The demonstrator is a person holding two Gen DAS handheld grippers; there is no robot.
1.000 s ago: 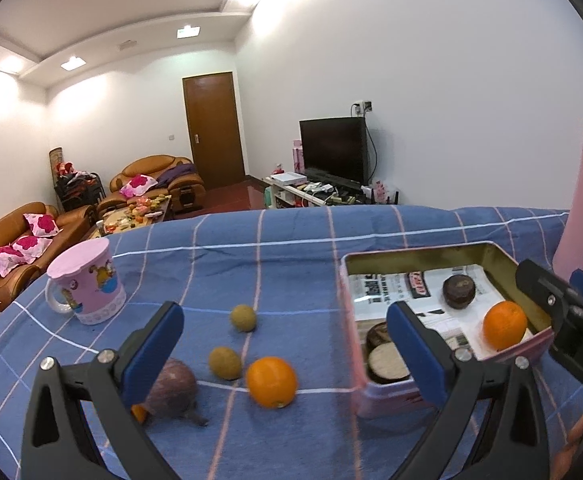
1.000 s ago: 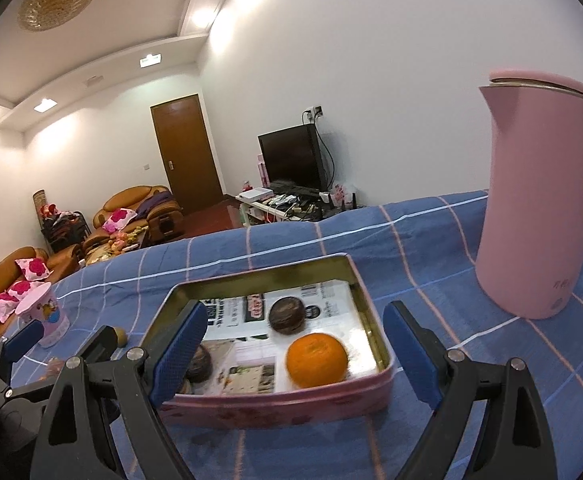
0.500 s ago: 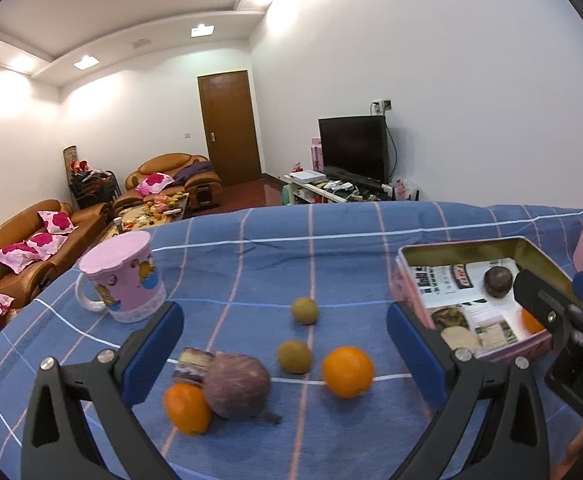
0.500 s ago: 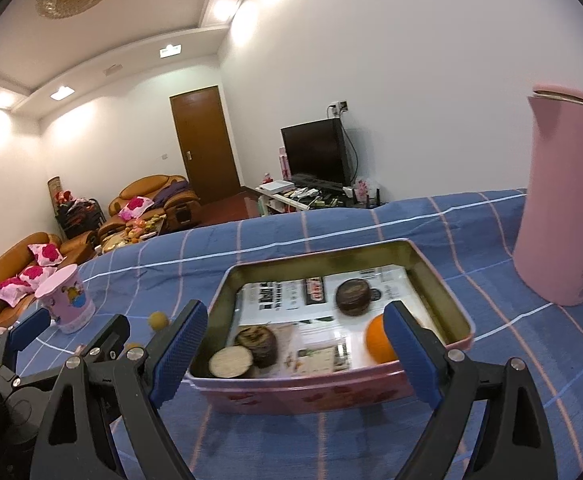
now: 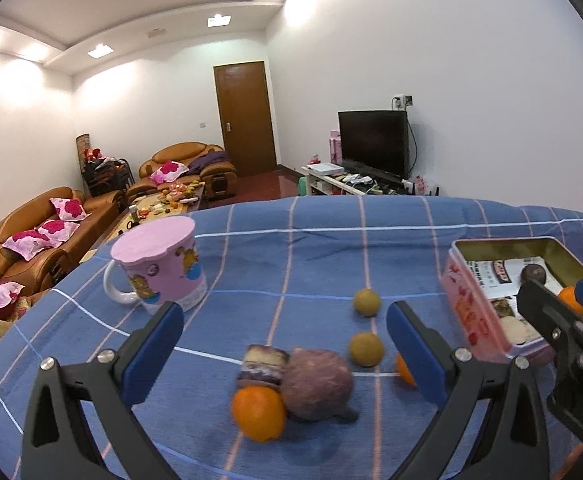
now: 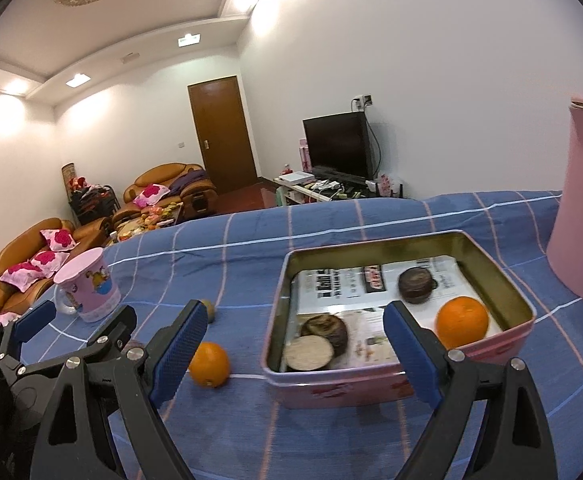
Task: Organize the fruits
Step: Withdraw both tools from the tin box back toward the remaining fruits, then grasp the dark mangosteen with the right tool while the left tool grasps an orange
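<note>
Left wrist view showed the left gripper (image 5: 285, 336) gaping over a blurred, perhaps wrinkled purple round fruit (image 5: 316, 384); the right gripper (image 6: 295, 336) gaped before a paper-lined pink metal tin (image 6: 375, 388).

A matt woven cloth (image 5: 323, 248) is spread beneath the jaws; right of them, the glossy metal tin (image 6: 503, 280) is lined with printed paper (image 6: 351, 284).
</note>
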